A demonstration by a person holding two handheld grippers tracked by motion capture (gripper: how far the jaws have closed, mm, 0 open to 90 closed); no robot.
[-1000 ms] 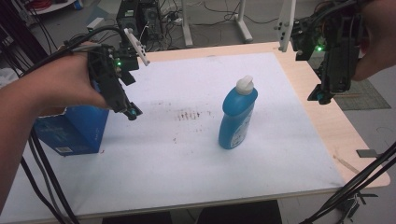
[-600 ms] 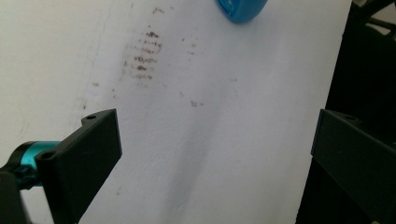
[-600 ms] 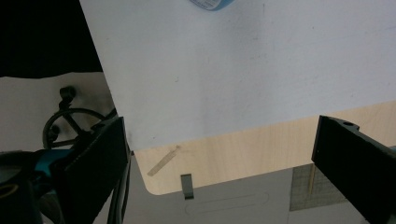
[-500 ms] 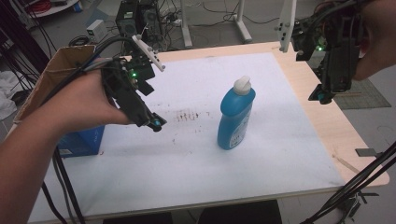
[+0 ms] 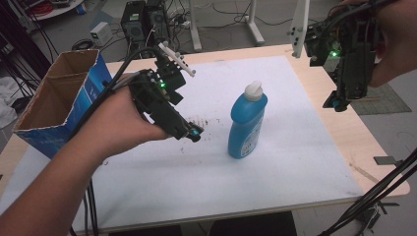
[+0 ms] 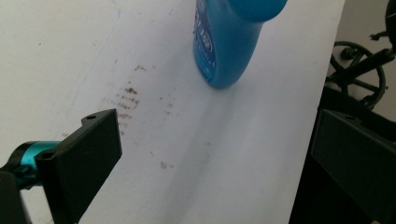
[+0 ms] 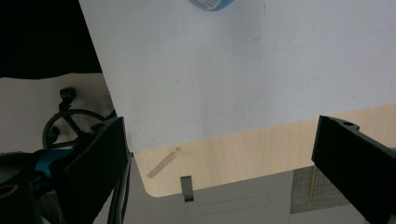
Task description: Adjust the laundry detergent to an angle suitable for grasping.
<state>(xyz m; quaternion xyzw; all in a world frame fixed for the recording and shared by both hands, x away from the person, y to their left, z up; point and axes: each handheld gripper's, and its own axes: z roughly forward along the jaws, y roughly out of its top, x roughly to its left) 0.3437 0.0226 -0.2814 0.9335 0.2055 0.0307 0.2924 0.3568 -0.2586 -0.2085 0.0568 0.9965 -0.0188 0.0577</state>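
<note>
At about 9 o'clock on the white surface (image 5: 147, 196) stands an open blue box (image 5: 59, 105), and the left gripper (image 5: 193, 133) hangs just right of it, fingers spread wide and holding nothing, aimed at the blue bottle (image 5: 247, 125). The bottle stands upright near the centre, so this looks like the approach to a grasp; next the fingers must straddle its body and close. The right gripper (image 5: 335, 104) waits at 2 o'clock, wide open and empty.

light: even, bright | shadows: soft, faint | gripper views: near jaws blurred
</note>
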